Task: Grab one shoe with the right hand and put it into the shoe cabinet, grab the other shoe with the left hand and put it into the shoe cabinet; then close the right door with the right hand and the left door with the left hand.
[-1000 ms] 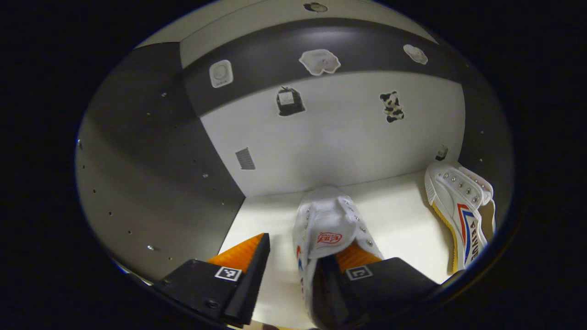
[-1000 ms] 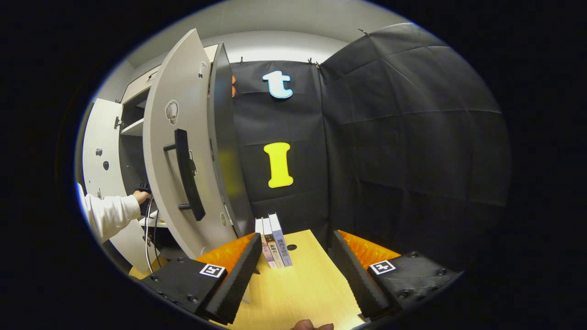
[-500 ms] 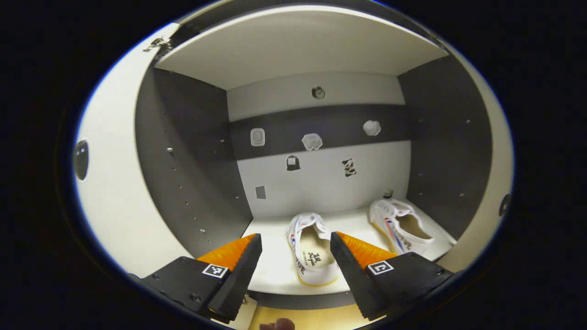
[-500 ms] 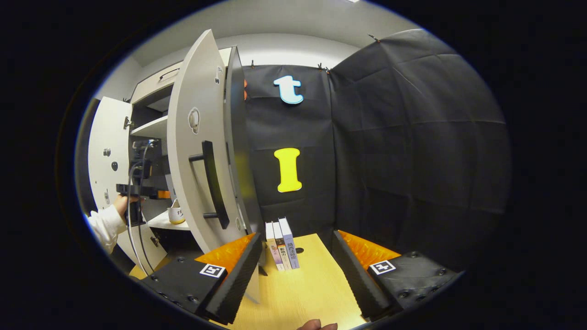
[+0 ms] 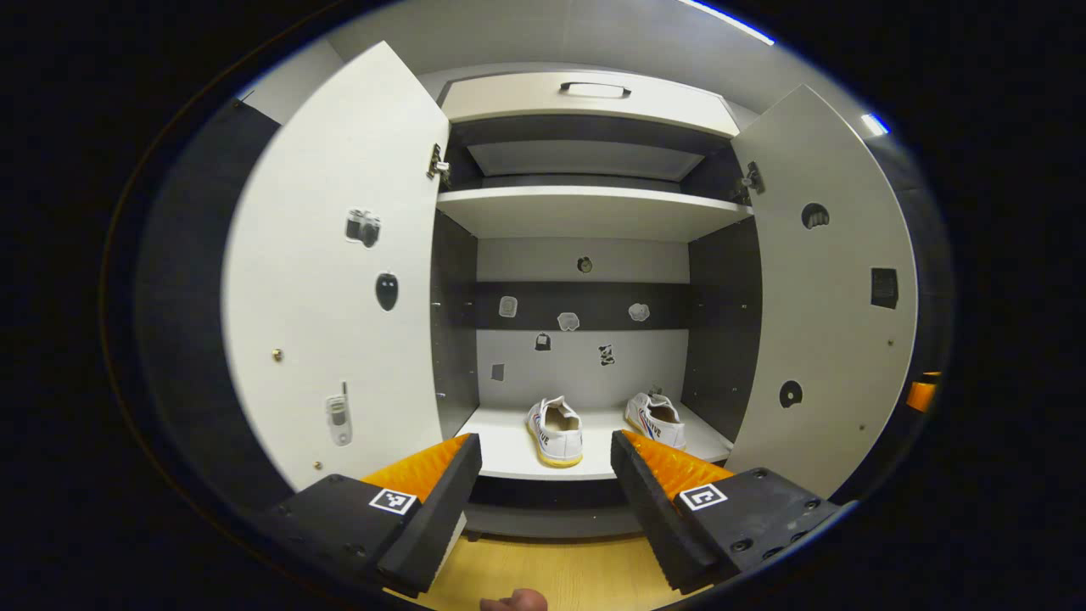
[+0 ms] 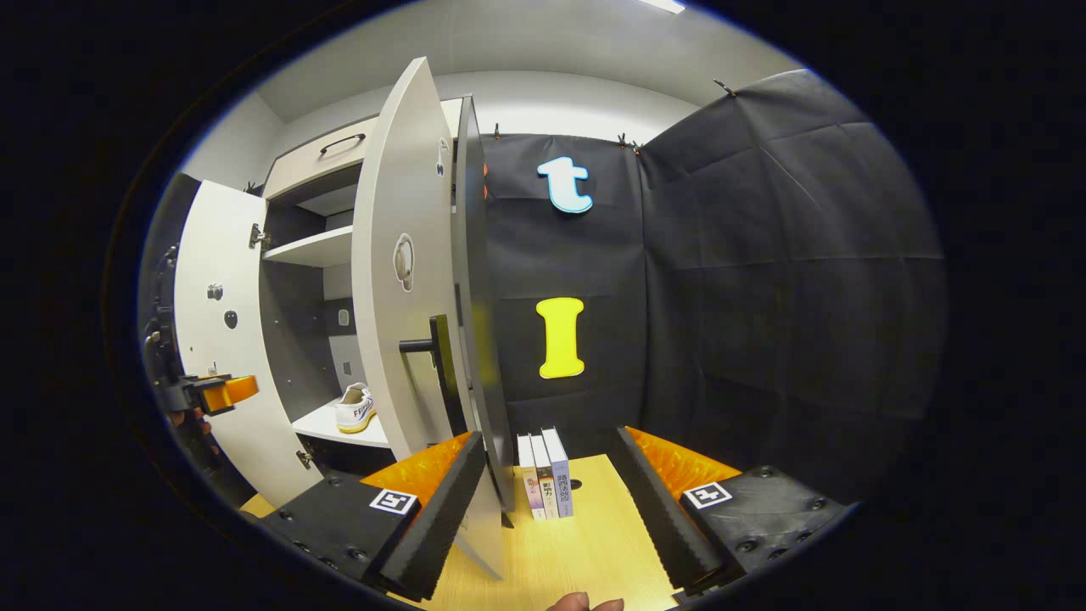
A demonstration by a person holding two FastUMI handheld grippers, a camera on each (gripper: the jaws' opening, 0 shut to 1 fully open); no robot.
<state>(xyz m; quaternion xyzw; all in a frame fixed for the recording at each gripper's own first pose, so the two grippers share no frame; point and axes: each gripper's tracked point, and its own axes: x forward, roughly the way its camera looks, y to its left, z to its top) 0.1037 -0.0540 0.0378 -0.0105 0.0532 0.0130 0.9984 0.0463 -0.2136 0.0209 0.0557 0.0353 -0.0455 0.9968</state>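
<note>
Two white shoes stand on the cabinet's lower shelf [image 5: 509,450]: one [image 5: 556,431] near the middle, the other [image 5: 656,419] to its right. My left gripper [image 5: 545,492] is open in front of the cabinet, well back from the shelf, with nothing between its fingers. The left door [image 5: 339,280] and the right door [image 5: 827,288] stand wide open. In the right gripper view my right gripper [image 6: 551,501] is open over a wooden table [image 6: 577,552], next to the right door [image 6: 407,280] and its black handle [image 6: 437,356]. One shoe [image 6: 355,407] shows past the door, and the left gripper [image 6: 208,392] is at the far left.
Three upright books [image 6: 545,471] stand on the table just ahead of my right gripper. An upper shelf [image 5: 585,208] and a drawer with a handle [image 5: 594,87] sit above the shoes. The right door's lower edge [image 6: 484,543] hangs close to my right gripper's left finger.
My left gripper let go of the shoe and drew back out of the cabinet, leaving it on the shelf. The right gripper view shifted slightly, with the door now closer.
</note>
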